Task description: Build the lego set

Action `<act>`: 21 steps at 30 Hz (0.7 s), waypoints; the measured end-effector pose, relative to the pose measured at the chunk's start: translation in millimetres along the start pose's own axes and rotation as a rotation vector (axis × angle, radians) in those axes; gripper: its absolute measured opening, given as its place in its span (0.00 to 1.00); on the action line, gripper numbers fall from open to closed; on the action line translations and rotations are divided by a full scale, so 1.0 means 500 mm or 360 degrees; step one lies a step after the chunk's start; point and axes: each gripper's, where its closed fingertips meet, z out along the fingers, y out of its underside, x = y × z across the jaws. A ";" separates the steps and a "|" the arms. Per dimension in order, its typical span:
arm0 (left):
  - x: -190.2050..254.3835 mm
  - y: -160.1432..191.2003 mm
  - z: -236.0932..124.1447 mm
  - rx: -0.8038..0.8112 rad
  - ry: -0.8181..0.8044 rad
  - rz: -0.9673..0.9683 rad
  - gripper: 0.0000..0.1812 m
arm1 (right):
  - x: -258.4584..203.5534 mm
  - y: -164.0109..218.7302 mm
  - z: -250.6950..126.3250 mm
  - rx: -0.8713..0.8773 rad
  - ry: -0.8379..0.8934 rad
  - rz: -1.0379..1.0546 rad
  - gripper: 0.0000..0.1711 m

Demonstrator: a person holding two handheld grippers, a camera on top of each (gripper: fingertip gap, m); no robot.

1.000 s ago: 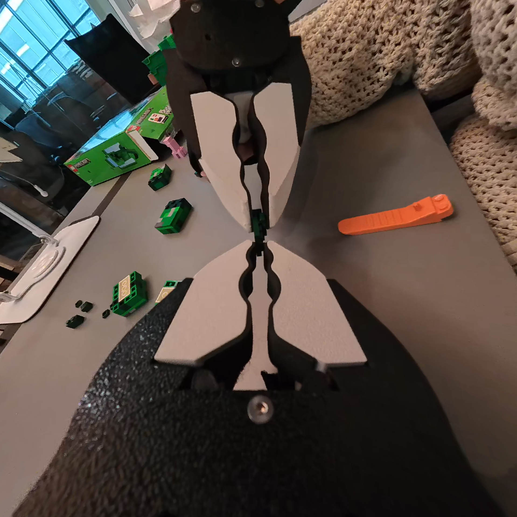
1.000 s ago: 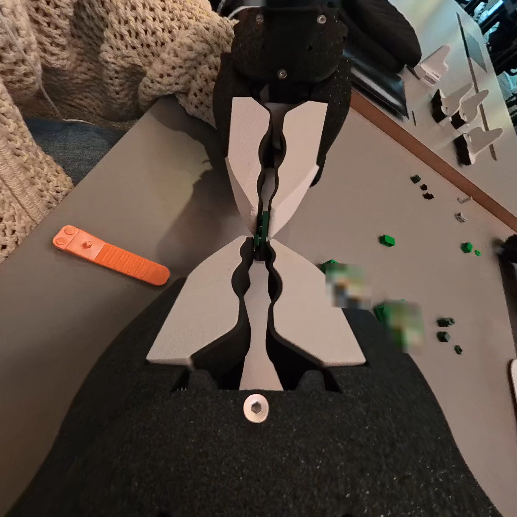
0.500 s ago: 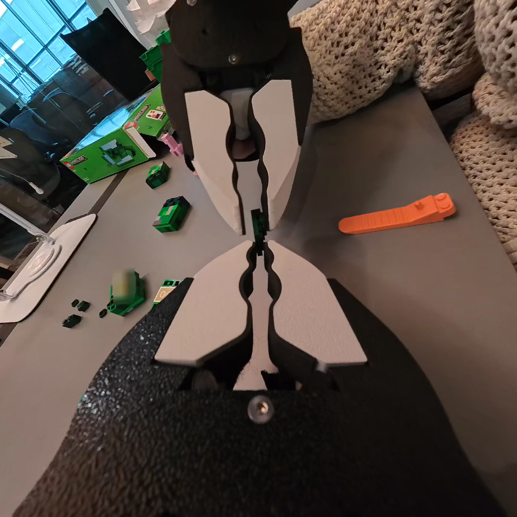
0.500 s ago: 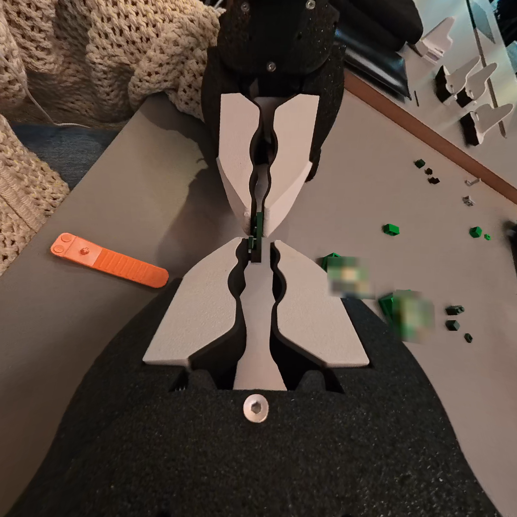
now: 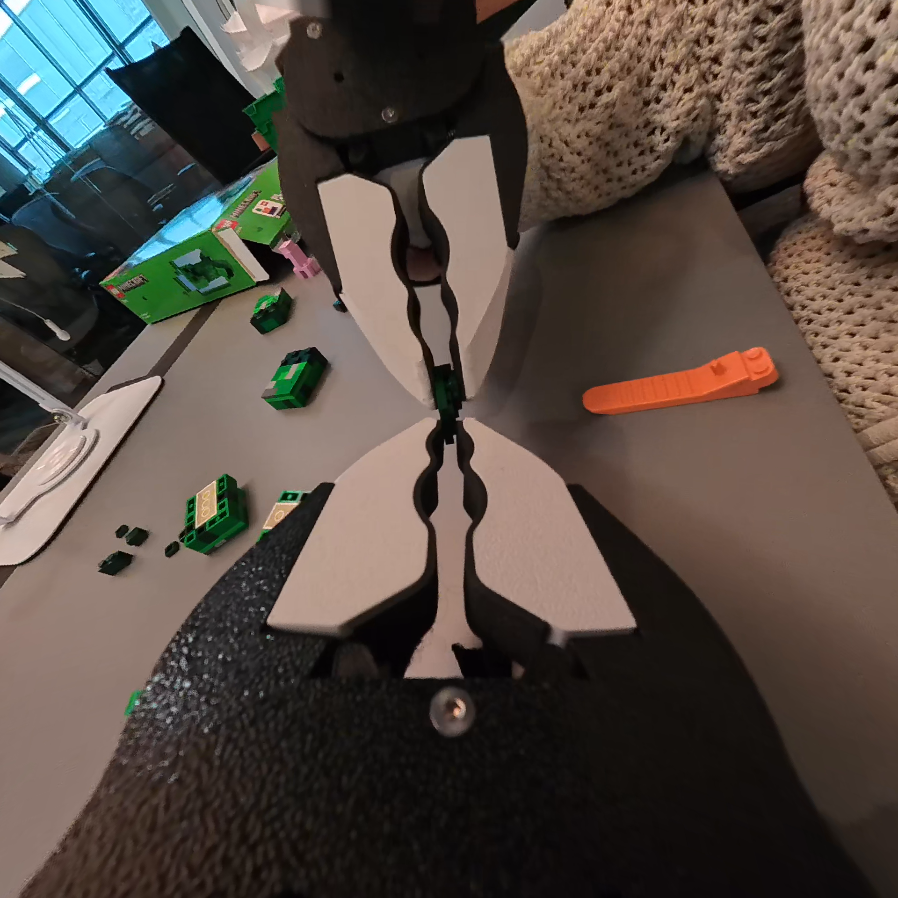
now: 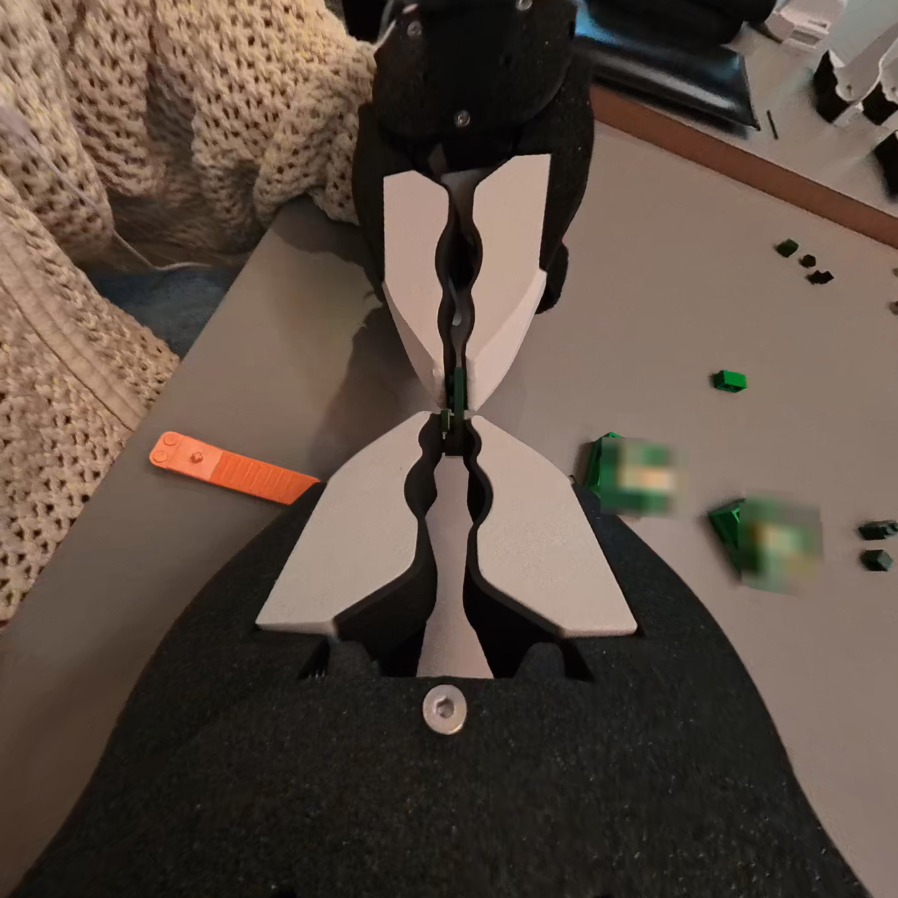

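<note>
My two grippers meet tip to tip above the grey table (image 5: 631, 534). My left gripper (image 5: 448, 430) is shut on a small dark green lego piece (image 5: 448, 434). My right gripper (image 6: 449, 423) is shut on a small green lego piece (image 6: 444, 420). In the left wrist view the right gripper (image 5: 444, 396) comes in from the top with its green piece (image 5: 449, 386). In the right wrist view the left gripper (image 6: 454, 388) comes from the top with its piece (image 6: 459, 384). The two pieces touch between the tips. How they join is hidden.
An orange brick separator (image 5: 680, 386) lies to the right. Green sub-builds (image 5: 294, 371) (image 5: 216, 512) and several tiny dark pieces (image 5: 126, 534) lie to the left. A green lego box (image 5: 189, 262) and a white pad (image 5: 63, 452) are farther left. A person's cream knitted sleeves (image 5: 631, 97) are behind. Both grippers' tips are roughly 10 cm from the orange brick separator (image 5: 680, 386). Seen from the right wrist view (image 6: 224, 466) as well.
Both grippers stay shut and tip to tip. The pair has shifted slightly and the pieces have pressed a little closer together.
</note>
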 end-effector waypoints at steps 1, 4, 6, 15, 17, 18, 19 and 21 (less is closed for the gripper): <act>-0.002 -0.001 -0.001 0.0008 -0.0008 -0.0003 0.02 | 0.002 -0.002 -0.001 0.0026 0.0001 0.0019 0.05; -0.006 -0.006 -0.005 0.0039 -0.0020 -0.0026 0.02 | 0.005 -0.009 -0.003 0.0089 0.0011 0.0046 0.05; -0.007 -0.006 -0.005 0.0038 -0.0027 -0.0021 0.02 | 0.006 -0.008 -0.003 0.0090 0.0015 0.0051 0.05; -0.009 0.001 -0.002 -0.0012 -0.0059 0.0034 0.02 | 0.009 0.000 -0.002 -0.0099 0.0106 -0.0007 0.04; -0.010 0.002 0.000 -0.0025 -0.0072 0.0050 0.02 | 0.010 0.001 -0.002 -0.0101 0.0101 0.0051 0.04; -0.012 0.001 -0.001 -0.0024 -0.0086 0.0056 0.02 | 0.011 0.000 -0.002 -0.0076 0.0096 0.0102 0.04; -0.015 0.000 -0.003 -0.0015 -0.0099 0.0054 0.02 | 0.013 -0.004 -0.003 -0.0037 0.0084 0.0178 0.04; -0.019 -0.006 -0.007 0.0017 -0.0111 0.0036 0.02 | 0.015 -0.011 -0.005 0.0042 0.0034 0.0329 0.04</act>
